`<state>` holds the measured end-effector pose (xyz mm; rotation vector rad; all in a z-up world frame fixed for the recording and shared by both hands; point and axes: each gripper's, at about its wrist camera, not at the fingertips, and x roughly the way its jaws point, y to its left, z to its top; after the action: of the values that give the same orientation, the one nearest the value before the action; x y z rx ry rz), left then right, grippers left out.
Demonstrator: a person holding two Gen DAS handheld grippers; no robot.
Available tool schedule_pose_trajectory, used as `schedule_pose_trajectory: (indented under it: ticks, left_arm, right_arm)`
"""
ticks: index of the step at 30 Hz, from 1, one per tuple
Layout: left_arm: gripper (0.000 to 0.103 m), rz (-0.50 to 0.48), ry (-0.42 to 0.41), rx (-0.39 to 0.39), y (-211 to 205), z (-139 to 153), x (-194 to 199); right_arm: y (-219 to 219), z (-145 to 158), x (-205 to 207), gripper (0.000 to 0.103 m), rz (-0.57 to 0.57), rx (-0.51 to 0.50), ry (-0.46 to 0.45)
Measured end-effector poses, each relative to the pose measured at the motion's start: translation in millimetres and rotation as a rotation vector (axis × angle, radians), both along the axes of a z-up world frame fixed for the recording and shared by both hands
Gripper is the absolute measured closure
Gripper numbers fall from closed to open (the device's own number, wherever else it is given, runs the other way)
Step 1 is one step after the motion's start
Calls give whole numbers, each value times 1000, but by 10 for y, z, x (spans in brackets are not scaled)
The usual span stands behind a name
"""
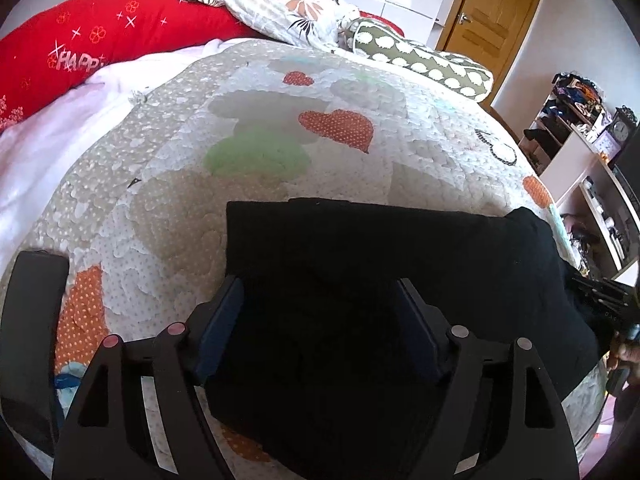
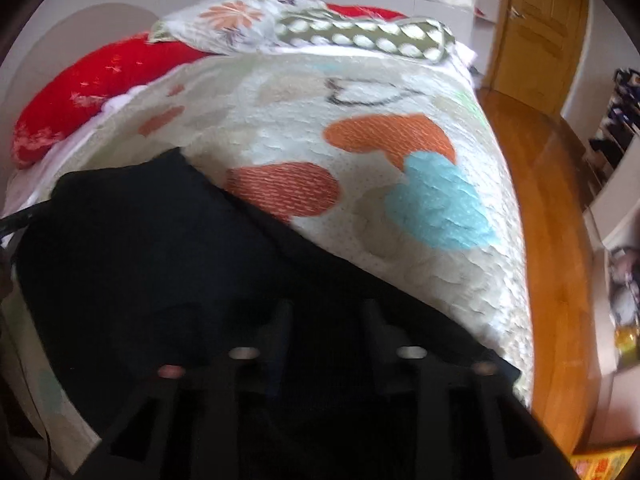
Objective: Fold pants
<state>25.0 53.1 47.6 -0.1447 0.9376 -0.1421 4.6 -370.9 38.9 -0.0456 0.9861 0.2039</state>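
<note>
black pants folded on quilt, both grippers over them

left gripper [image 1: 320, 320] hangs over the near part of the pants [image 1: 380, 264], jaws spread wide, blue pads [image 1: 222, 324] either side of the cloth and not pinching it: released. right gripper [image 2: 326, 328] is low over the pants [image 2: 152, 248] too; view blurred, dark fingers against dark cloth, jaws look drawn in close; can't tell if any cloth is caught between them.

pants lie as a flat dark block near the front edge of the quilt [image 1: 260, 128], which has orange, green and blue heart patches. right gripper shows at the right edge of the left view, just beside the pants.

farther back: red pillow [image 1: 100, 36], floral pillow [image 1: 288, 4], green dotted pillow [image 1: 432, 64]. beyond the bed, wooden door [image 1: 488, 20], shelves [image 1: 580, 128] at right, wood floor [image 2: 544, 208].
</note>
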Motion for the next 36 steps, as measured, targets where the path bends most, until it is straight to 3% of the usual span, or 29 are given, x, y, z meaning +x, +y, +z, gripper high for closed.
schedule_pose_trajectory:
  ticks: [3, 6, 8, 12, 15, 21, 24, 28, 36]
  left_arm:
    - [23, 34, 44, -17, 71, -39, 46]
    - [23, 47, -27, -21, 98, 97, -18]
    - [23, 43, -61, -11, 77, 176, -31]
    - [23, 32, -25, 28, -1, 83, 107]
    - [23, 40, 46, 34, 9, -140, 242]
    - [22, 69, 33, 3, 86, -127, 250]
    - [22, 69, 14, 29, 49, -57, 242]
    - [22, 89, 19, 22, 68, -46, 306]
    - [21, 79, 51, 27, 58, -186, 455]
  right_arm:
    - [128, 87, -36, 97, 30, -80, -37]
    - [112, 245, -25, 97, 10, -144, -91]
    - [63, 310, 33, 97, -6, -125, -108]
    - [101, 98, 216, 97, -38, -153, -82]
    - [74, -47, 221, 97, -70, -130, -74]
    - [50, 286, 12, 89, -153, -10, -114]
    - [282, 425, -73, 75, -86, 118, -131]
    - [690, 416, 45, 74, -13, 222, -115]
    - [1482, 96, 455, 74, 66, 249, -53]
